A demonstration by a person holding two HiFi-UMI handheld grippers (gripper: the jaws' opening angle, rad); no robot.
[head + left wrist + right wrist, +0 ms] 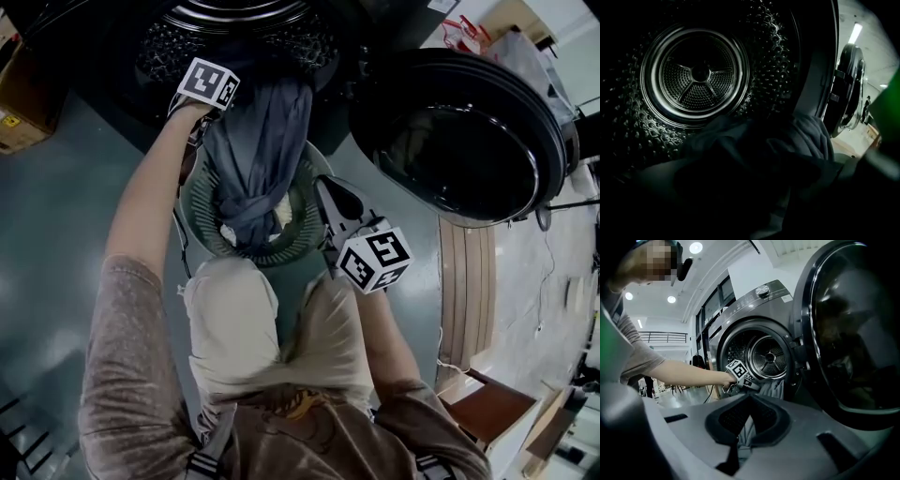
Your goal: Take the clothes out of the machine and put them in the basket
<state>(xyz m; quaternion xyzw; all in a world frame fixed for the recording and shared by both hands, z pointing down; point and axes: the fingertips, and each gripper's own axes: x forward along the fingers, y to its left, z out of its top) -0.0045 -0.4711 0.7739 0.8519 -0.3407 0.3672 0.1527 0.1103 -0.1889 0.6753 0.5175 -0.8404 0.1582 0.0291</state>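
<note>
A long blue-grey garment [262, 141] hangs out of the washer's drum mouth [768, 357] and down into the round green basket [194, 199] on the floor. Its lower end is bunched on a pale item [281, 214] in the basket. My left gripper [220, 89] reaches into the drum opening, just left of the garment's top. In the left gripper view the cloth [787, 140] lies dark below the steel drum [696, 75] and nothing looks pinched. My right gripper [325, 190] hovers at the basket's right rim, its jaws [750, 398] closed to a point and empty.
The machine's round door [459, 131] stands swung open at the right, close to my right gripper. A cardboard box [19, 122] sits on the grey floor at far left. My knees fill the space just below the basket. Wooden boards [464, 281] lie at the right.
</note>
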